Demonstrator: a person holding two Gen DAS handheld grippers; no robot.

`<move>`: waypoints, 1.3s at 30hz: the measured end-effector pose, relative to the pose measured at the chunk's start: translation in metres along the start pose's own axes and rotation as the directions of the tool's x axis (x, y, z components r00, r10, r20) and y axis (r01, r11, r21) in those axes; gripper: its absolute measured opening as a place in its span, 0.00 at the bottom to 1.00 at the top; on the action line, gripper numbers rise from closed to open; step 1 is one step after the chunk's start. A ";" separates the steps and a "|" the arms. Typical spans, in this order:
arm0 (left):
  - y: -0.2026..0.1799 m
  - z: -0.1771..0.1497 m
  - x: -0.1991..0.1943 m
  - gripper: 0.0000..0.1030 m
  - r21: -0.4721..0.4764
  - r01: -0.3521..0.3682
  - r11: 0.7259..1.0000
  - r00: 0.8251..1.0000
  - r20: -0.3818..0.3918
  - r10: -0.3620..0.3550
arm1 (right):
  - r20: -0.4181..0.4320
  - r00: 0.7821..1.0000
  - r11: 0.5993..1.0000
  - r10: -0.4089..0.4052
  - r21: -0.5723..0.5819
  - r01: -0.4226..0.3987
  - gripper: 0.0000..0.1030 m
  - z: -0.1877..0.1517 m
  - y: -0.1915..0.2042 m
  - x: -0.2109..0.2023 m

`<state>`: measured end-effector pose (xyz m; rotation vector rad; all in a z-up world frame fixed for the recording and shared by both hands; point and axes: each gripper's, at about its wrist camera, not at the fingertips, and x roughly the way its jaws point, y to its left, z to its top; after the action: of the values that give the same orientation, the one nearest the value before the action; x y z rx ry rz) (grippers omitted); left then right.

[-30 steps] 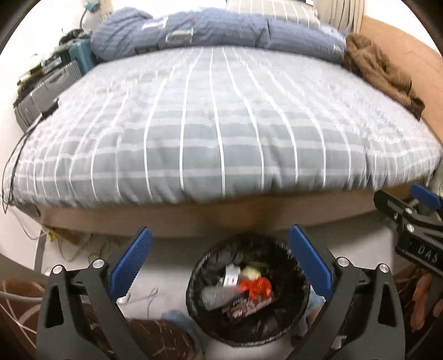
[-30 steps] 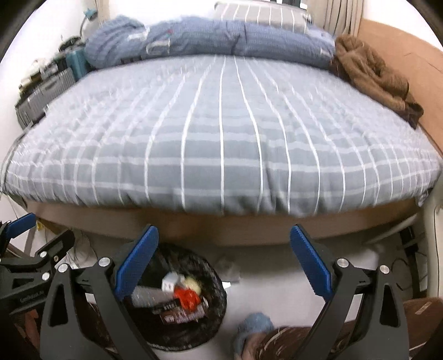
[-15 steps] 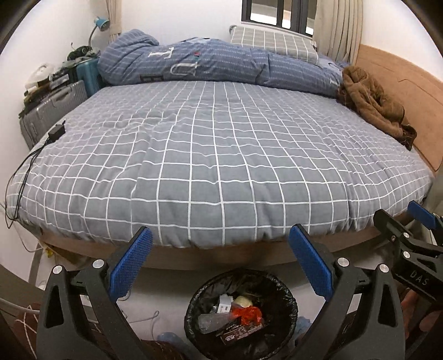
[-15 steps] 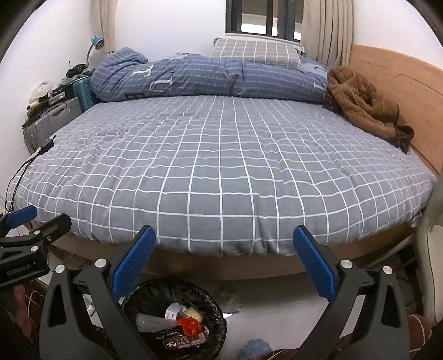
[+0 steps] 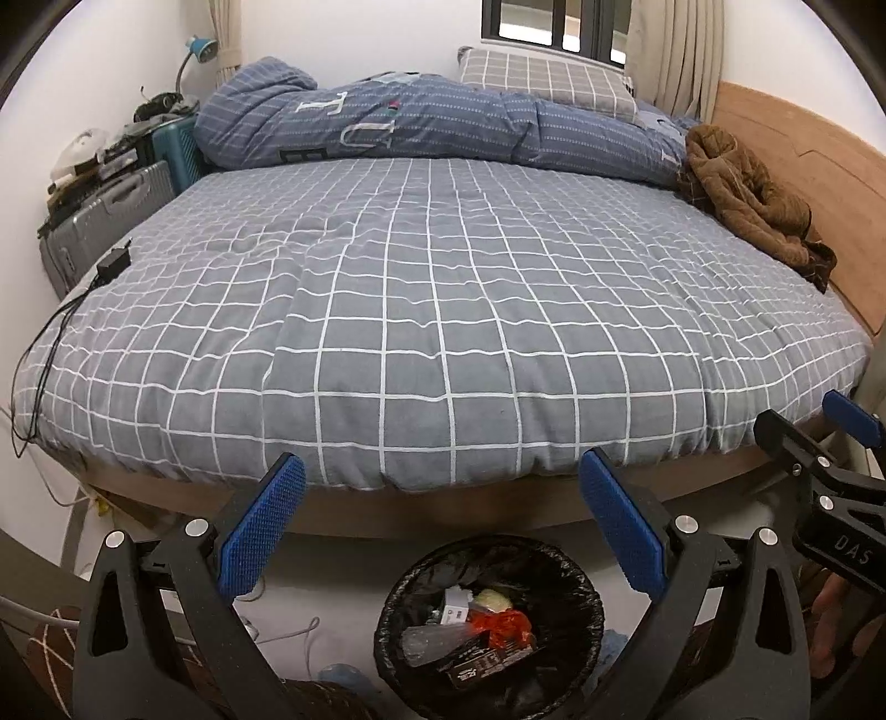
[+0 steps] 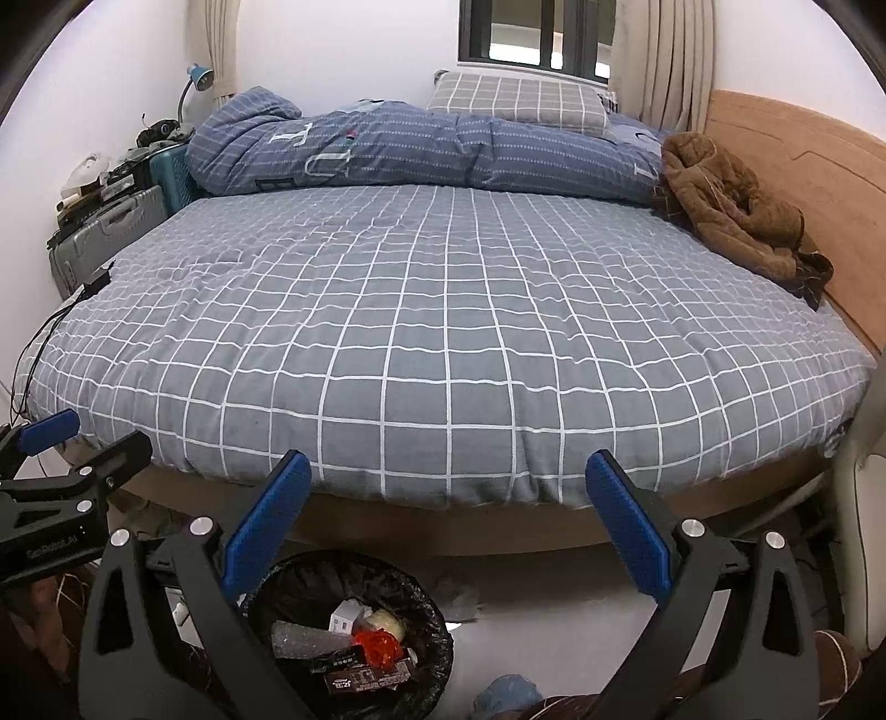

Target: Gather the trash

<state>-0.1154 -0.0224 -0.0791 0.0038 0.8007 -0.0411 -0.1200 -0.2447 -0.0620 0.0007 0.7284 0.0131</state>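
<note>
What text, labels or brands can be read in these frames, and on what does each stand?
"DAS": right claw body, left wrist view.
Large pale letters, "T" and "U" among them: blue duvet.
White print on left claw body: too blurred.
Dark wrapper in trash bin: print too small.

The bin (image 5: pixel 490 626) sits low in the left wrist frame, its near rim cut by the bottom edge; in the right wrist frame the left finger (image 6: pixel 266 520) covers its left rim. The print on the dark wrapper (image 6: pixel 365 675) inside is too small to read. A hand (image 5: pixel 830 620) at lower right shows only as fingers behind black struts. The clutter (image 6: pixel 105 171) at upper left is too small to sort out. The window (image 6: pixel 531 33) is cut off by the top edge.
</note>
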 end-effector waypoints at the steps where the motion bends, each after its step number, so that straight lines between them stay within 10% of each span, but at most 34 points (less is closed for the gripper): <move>1: 0.000 0.000 0.000 0.94 -0.001 0.001 1.000 1.000 0.000 -0.001 | -0.001 1.000 1.000 0.002 0.001 -0.002 0.93 0.000 0.000 0.000; 39: 0.005 0.000 0.006 0.94 -0.033 0.001 0.999 1.000 -0.025 -0.002 | -0.009 1.000 1.000 0.006 0.000 -0.006 0.93 -0.002 0.005 0.005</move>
<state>-0.1111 -0.0179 -0.0838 -0.0273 0.8261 -0.0294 -0.1176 -0.2401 -0.0665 0.0028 0.7372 0.0193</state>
